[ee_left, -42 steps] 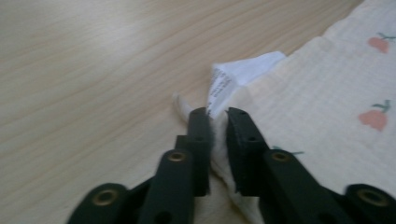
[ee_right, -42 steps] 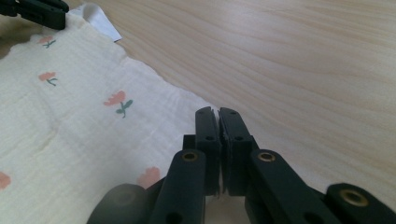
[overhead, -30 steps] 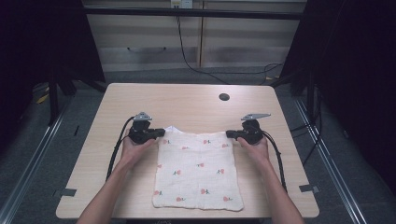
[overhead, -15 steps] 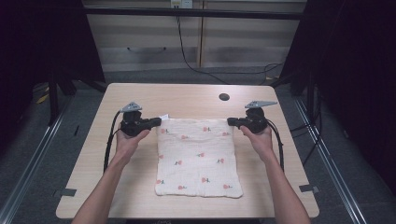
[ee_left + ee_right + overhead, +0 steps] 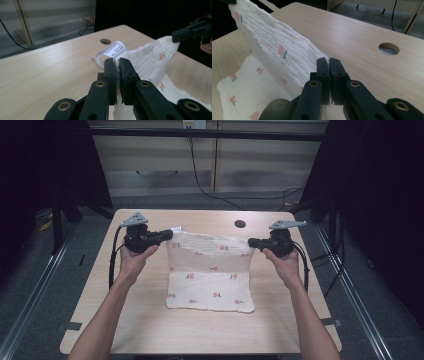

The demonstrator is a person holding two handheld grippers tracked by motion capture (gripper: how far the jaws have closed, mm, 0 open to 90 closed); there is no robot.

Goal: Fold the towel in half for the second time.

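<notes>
Left gripper and right gripper each pinch a far corner of the flowered cloth. Its lifted edge stretches crosswise between them; the rest trails toward the person

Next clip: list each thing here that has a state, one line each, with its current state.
cloth: far edge lifted off the table, near part lying flat
left hand-held gripper: shut on the cloth's far left corner
right hand-held gripper: shut on the cloth's far right corner
care label: sticking out at the left corner
</notes>
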